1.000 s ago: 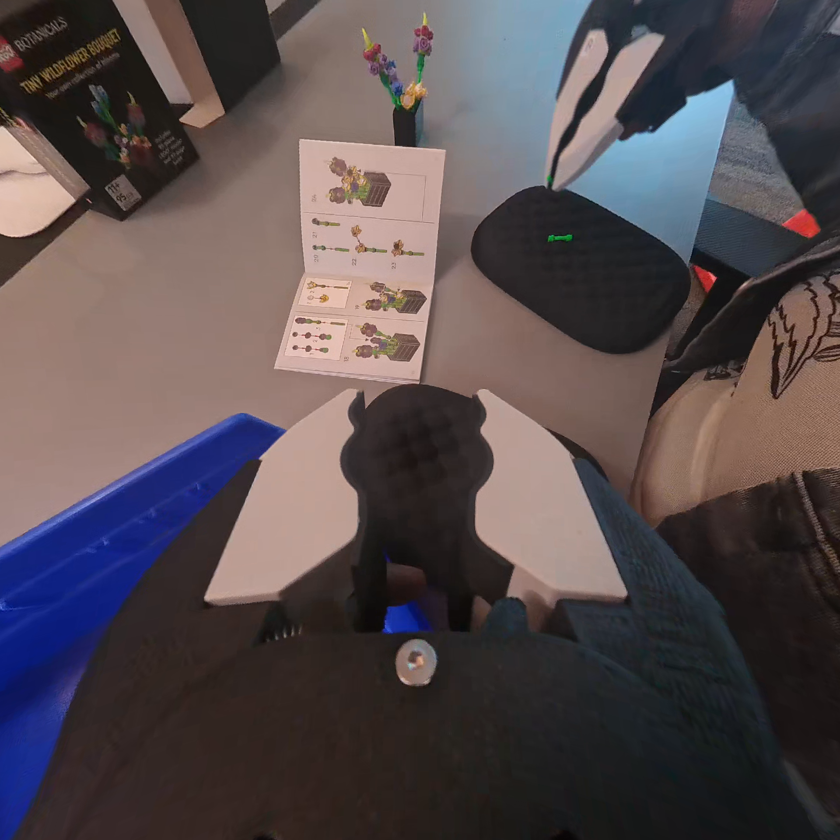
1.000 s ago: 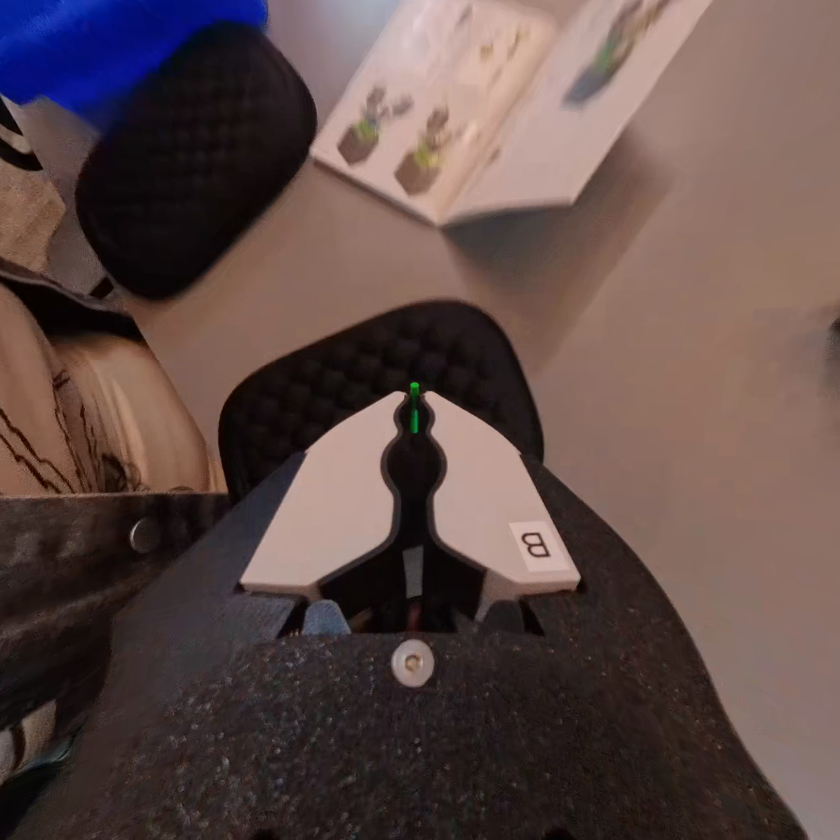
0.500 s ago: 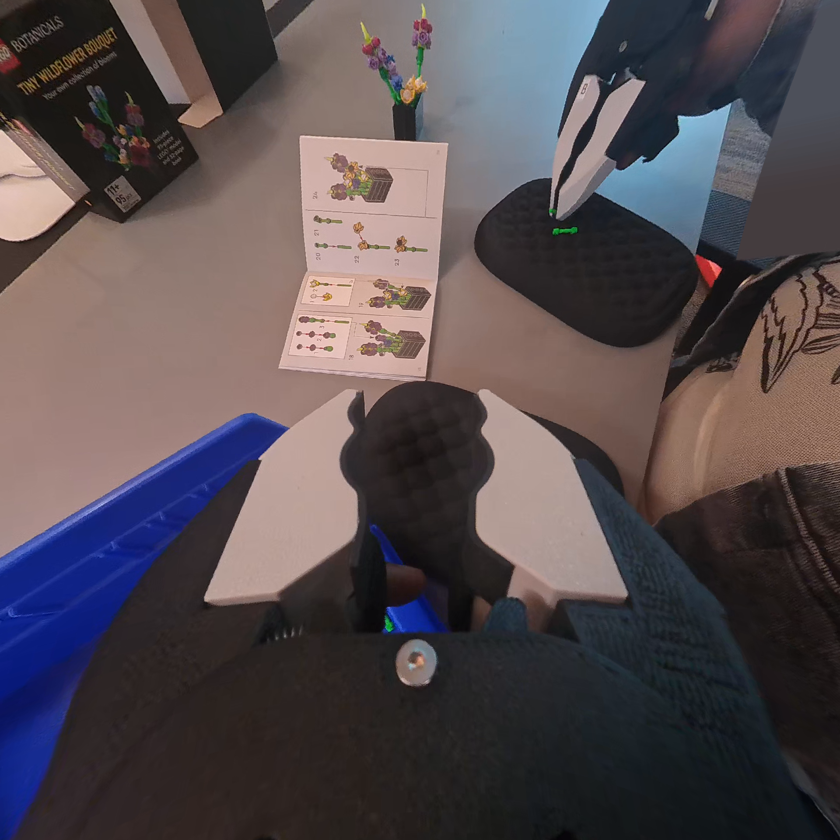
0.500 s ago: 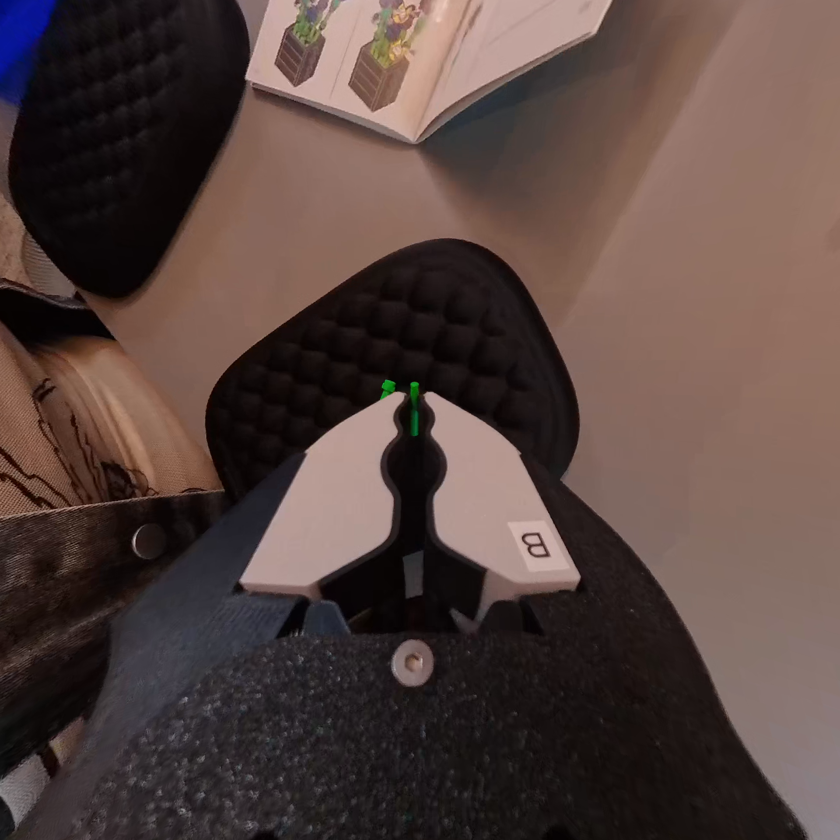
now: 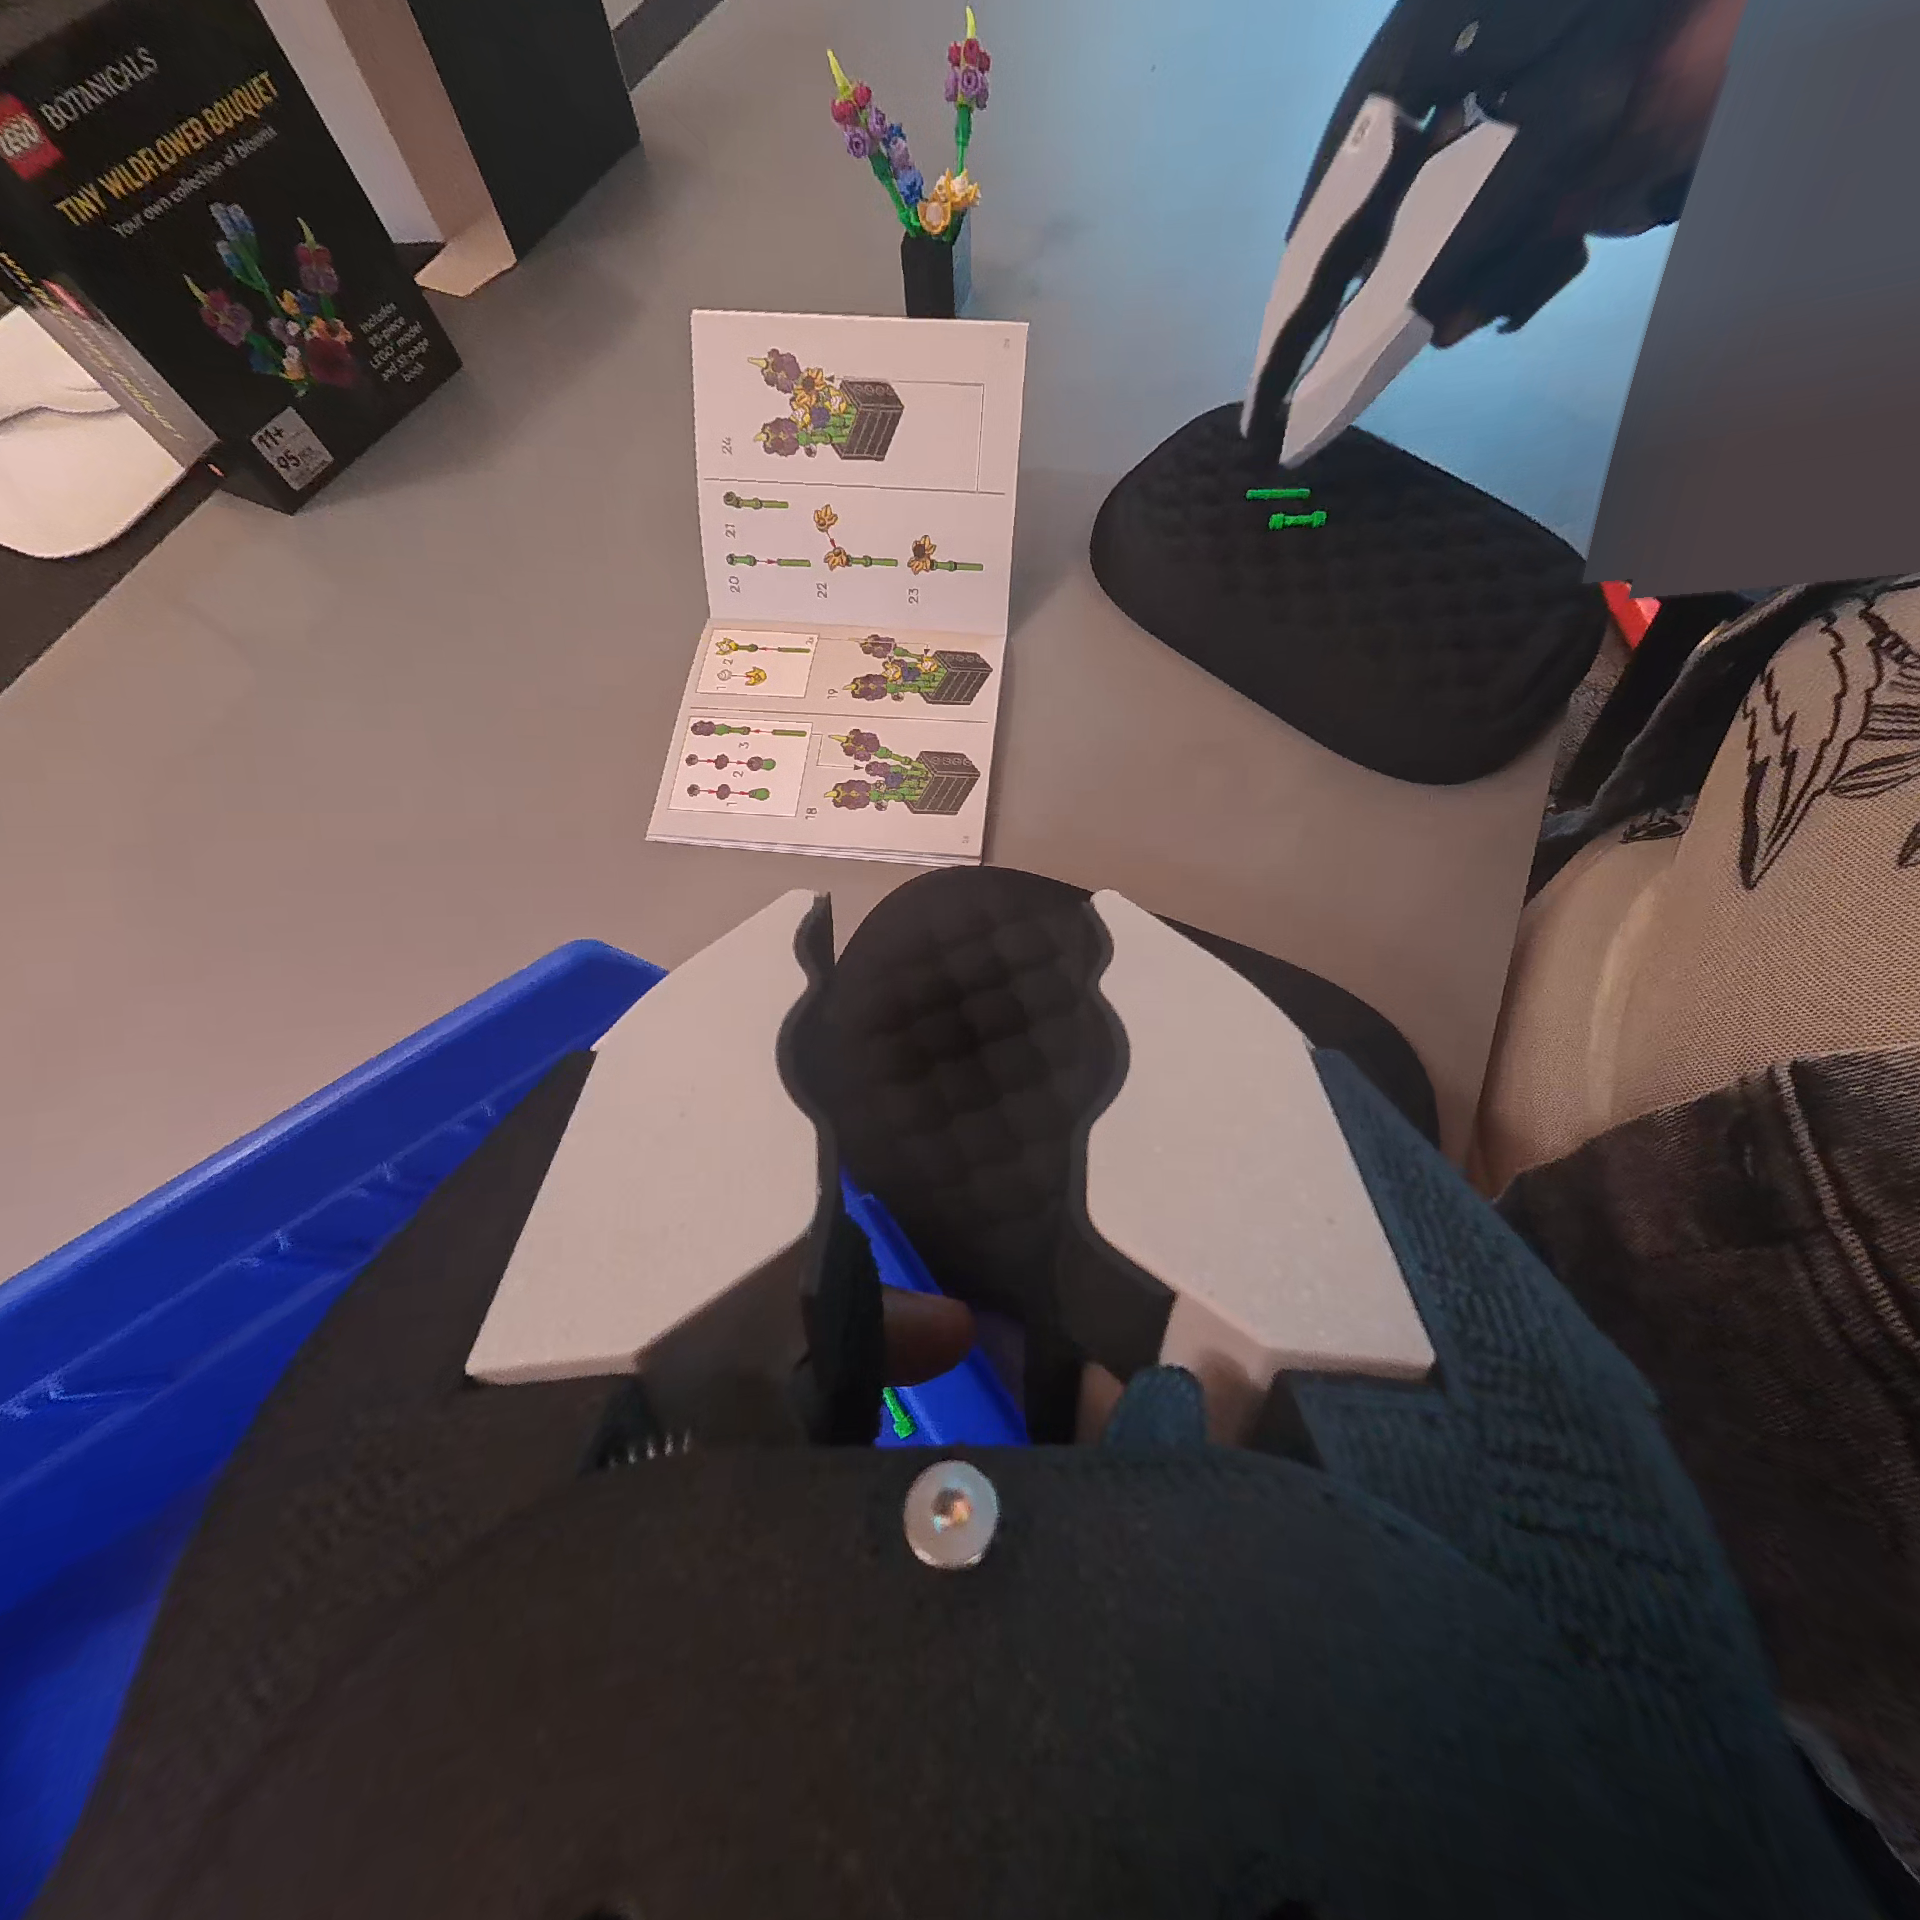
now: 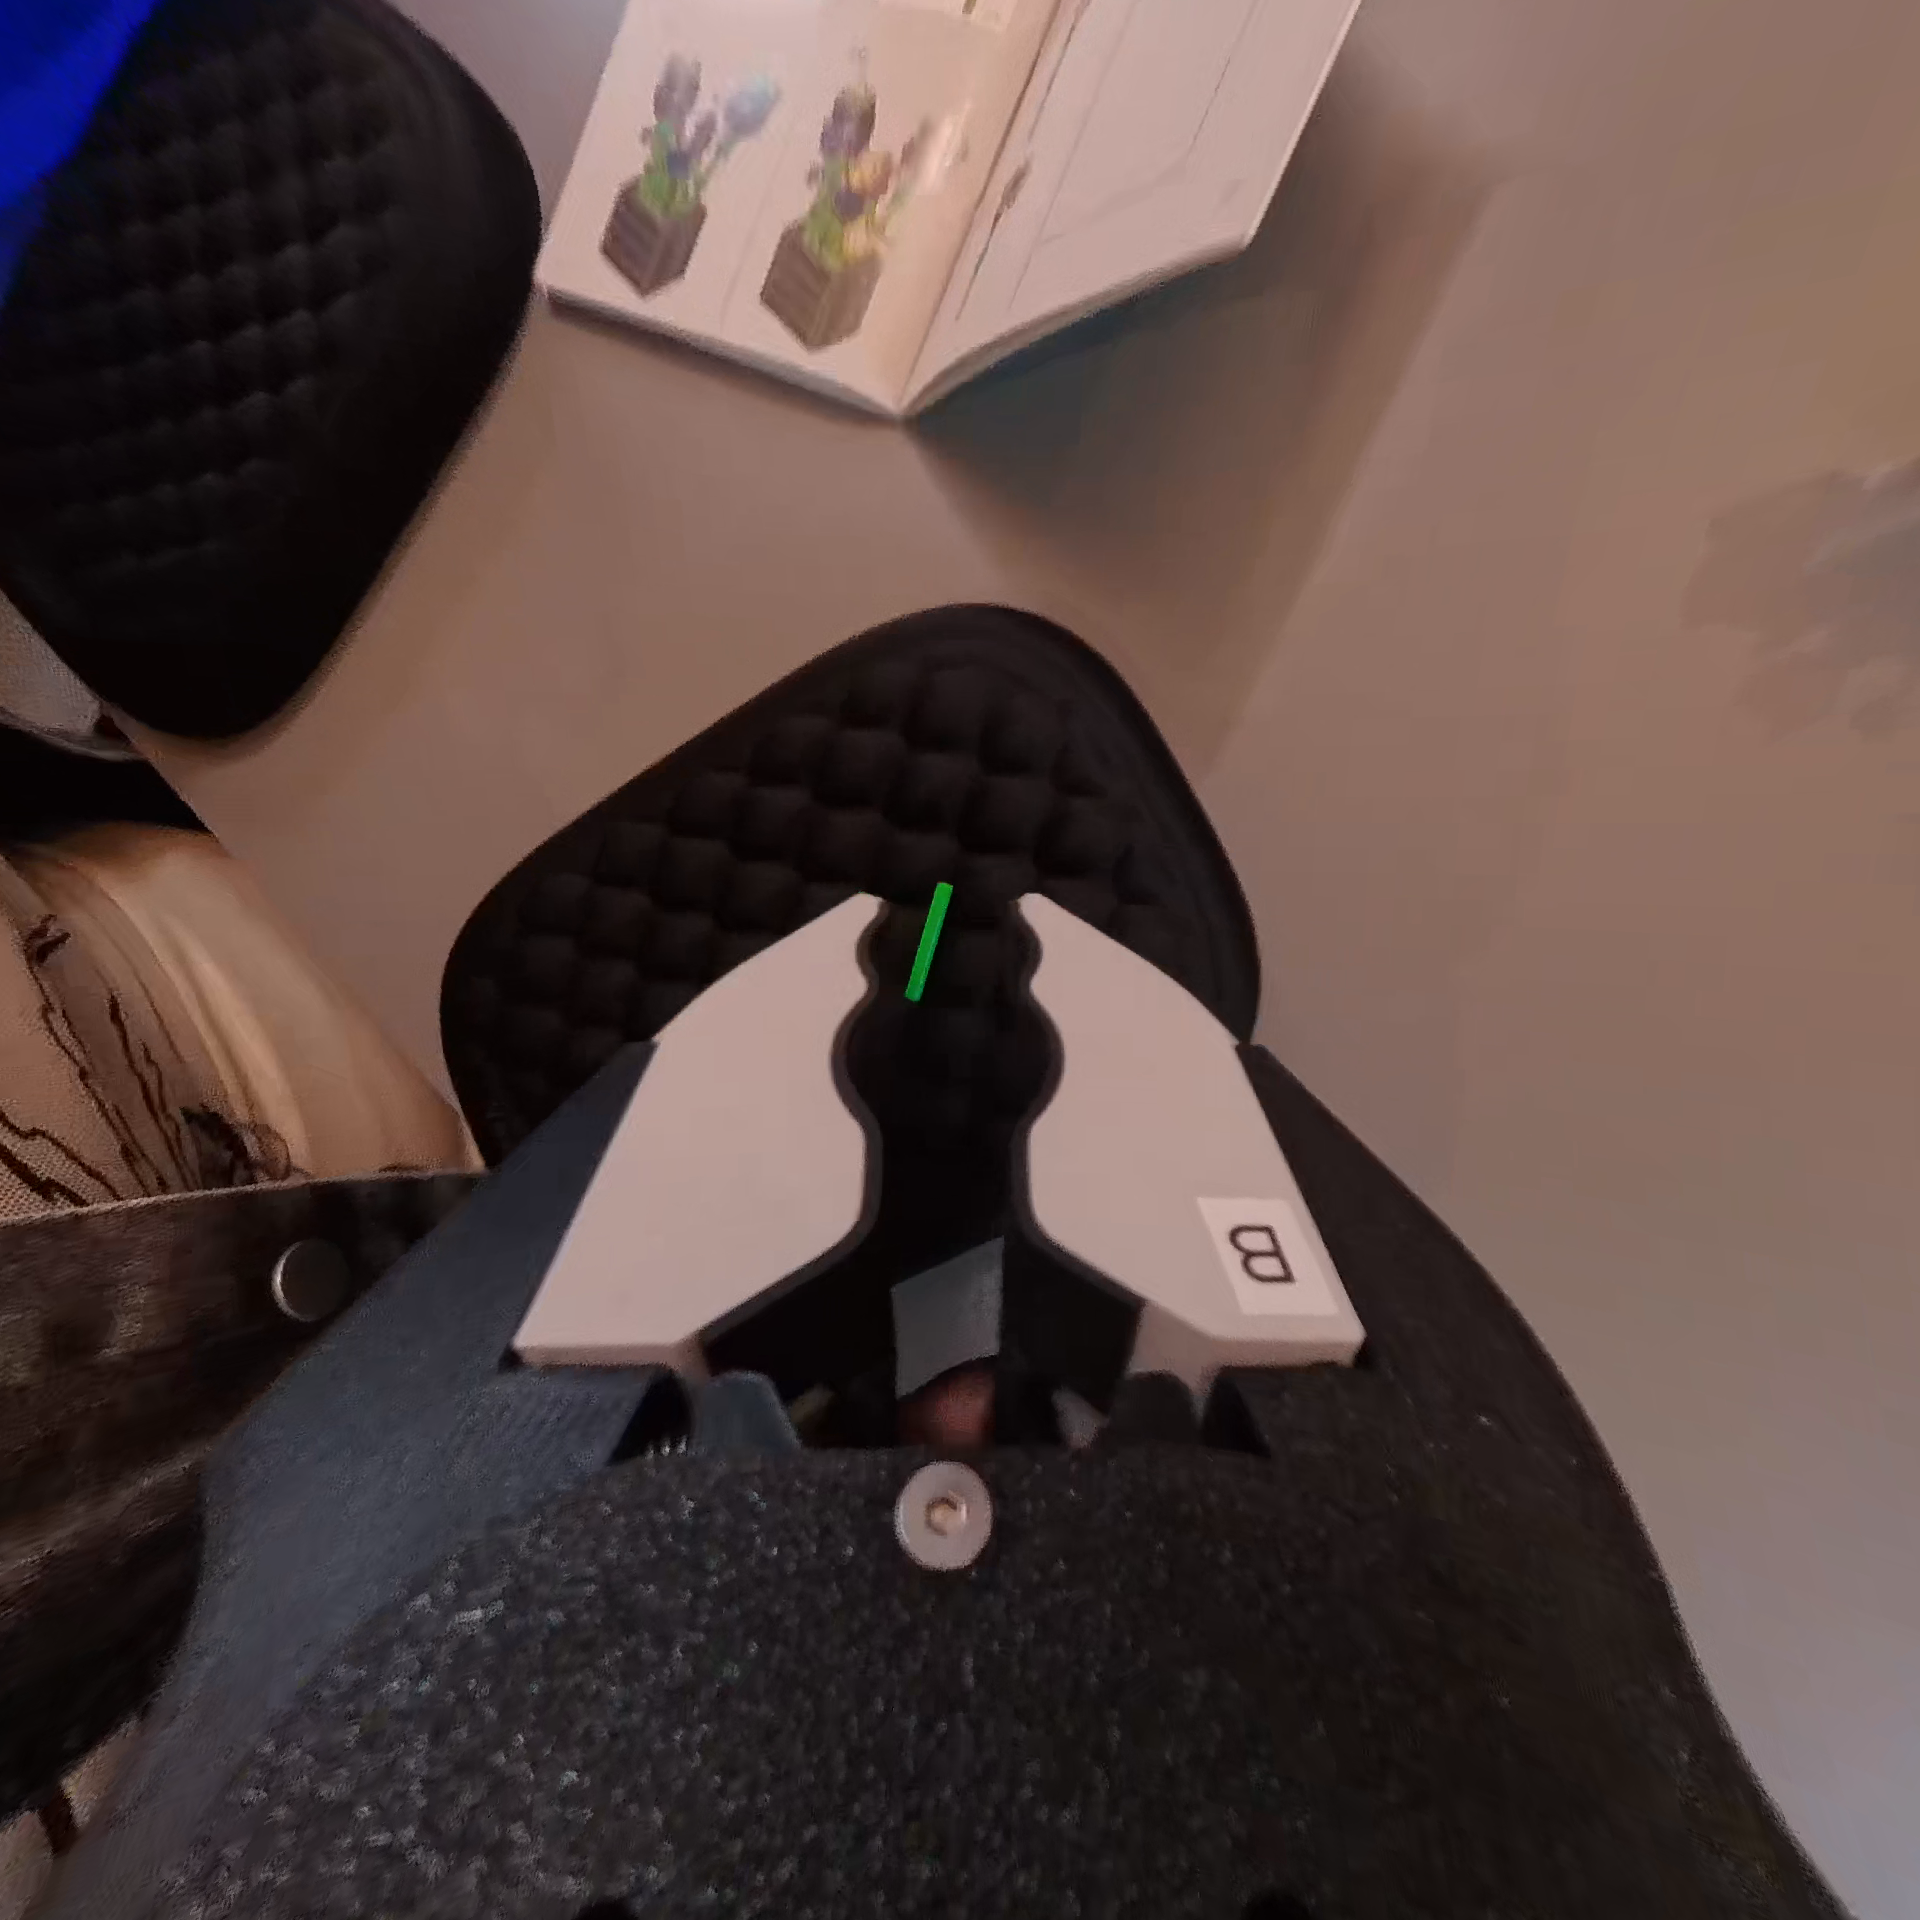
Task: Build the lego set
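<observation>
In the left wrist view my left gripper (image 5: pixel 956 904) is open and empty, over a black quilted pad (image 5: pixel 966 1018) beside the blue bin (image 5: pixel 260 1247). My right gripper (image 5: pixel 1288 442) shows farther off, open, its tips just above a second black pad (image 5: pixel 1351 644). Two green stem pieces (image 5: pixel 1276 492) (image 5: pixel 1297 520) lie on that pad. In the right wrist view my right gripper (image 6: pixel 948 902) is open, and one green stem (image 6: pixel 928 940) lies loose on the pad (image 6: pixel 810 810) between its fingertips. The partly built flower bouquet (image 5: pixel 925 177) stands in a black pot behind the open instruction booklet (image 5: pixel 852 582).
The set's black box (image 5: pixel 208 260) stands at the back left. A small green piece (image 5: pixel 896 1413) lies in the blue bin. A person's patterned sleeve (image 5: pixel 1766 831) is at the right. The booklet (image 6: pixel 935 187) and the other pad (image 6: pixel 239 364) show in the right wrist view. The left gripper's tips are roughly 25 cm from the right gripper's.
My right gripper came down to the pad, opened and let go of the green stem, which now lies beside the other green piece. My left gripper has stayed open and barely moved.
</observation>
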`<state>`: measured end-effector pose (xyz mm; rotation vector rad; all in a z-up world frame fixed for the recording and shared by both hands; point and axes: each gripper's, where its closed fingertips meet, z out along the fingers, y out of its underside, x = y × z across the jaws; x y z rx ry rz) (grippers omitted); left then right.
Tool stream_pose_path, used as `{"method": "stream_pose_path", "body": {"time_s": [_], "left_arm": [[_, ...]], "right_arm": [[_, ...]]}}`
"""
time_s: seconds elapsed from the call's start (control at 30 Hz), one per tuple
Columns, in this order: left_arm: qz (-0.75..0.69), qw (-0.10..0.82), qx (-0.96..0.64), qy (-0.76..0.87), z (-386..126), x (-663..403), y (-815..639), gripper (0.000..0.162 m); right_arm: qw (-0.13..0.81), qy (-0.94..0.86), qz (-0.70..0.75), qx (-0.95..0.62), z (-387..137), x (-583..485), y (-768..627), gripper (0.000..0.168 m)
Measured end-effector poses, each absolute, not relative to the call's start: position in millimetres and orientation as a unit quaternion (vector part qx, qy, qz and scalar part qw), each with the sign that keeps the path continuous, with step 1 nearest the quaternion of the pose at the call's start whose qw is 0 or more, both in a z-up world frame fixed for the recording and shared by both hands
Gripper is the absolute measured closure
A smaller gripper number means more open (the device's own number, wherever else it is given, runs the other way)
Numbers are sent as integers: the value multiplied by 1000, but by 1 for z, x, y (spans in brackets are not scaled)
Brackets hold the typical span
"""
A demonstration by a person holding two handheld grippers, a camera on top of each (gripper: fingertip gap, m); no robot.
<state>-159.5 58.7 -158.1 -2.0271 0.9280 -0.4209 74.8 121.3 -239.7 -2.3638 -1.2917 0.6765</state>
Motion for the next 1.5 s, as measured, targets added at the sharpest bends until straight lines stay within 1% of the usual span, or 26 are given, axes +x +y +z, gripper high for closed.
{"method": "stream_pose_path", "body": {"time_s": [0.1,0.13,0.17,0.23,0.3,0.33,0.4,0.47,0.5,0.53,0.6,0.77,0.93,1.03,1.1,1.27,1.3,1.37,1.43,1.47,1.5], "left_arm": [[-166,422,-812,368,-158,-161,58,117],[-164,420,-813,367,-158,-162,58,116],[-162,418,-815,367,-159,-163,58,116],[-157,418,-817,364,-160,-166,58,110],[-157,431,-817,349,-158,-167,61,93],[-160,442,-815,339,-156,-167,63,78],[-160,466,-810,318,-150,-169,68,53],[-157,486,-802,311,-144,-171,70,34],[-147,490,-798,320,-143,-172,69,33],[-134,490,-801,318,-143,-175,70,27],[-127,470,-816,312,-148,-180,69,19],[-117,464,-828,293,-149,-201,69,18],[-110,448,-837,295,-153,-233,66,25],[-105,454,-834,296,-151,-256,68,34],[-102,431,-842,307,-155,-268,64,39],[-87,367,-865,331,-182,-290,63,45],[-81,362,-867,332,-186,-292,64,49],[-79,365,-865,335,-189,-291,67,61],[-94,366,-860,343,-190,-286,67,82],[-99,358,-860,351,-191,-284,65,106],[-98,348,-860,359,-194,-284,63,138]], "right_arm": [[258,-438,250,-824,-221,73,136,131],[287,-430,254,-818,-215,72,141,123],[311,-422,257,-812,-209,72,145,111],[346,-410,256,-804,-202,72,152,80],[366,-404,245,-802,-202,73,157,51],[371,-403,231,-804,-205,75,159,38],[370,-410,203,-808,-212,78,162,22],[372,-414,185,-810,-216,80,164,21],[375,-412,185,-810,-217,79,165,21],[377,-410,190,-809,-216,78,165,21],[382,-405,199,-807,-214,76,166,21],[387,-405,200,-804,-214,74,167,21],[399,-396,211,-800,-209,72,170,21],[398,-394,210,-801,-210,71,171,21],[395,-394,209,-803,-212,70,171,21],[390,-395,208,-805,-216,67,171,21],[391,-394,208,-805,-216,67,172,21],[395,-395,210,-802,-214,66,171,25],[397,-397,218,-798,-212,65,171,33],[395,-399,223,-796,-210,64,170,40],[393,-404,228,-794,-210,63,168,50]]}}
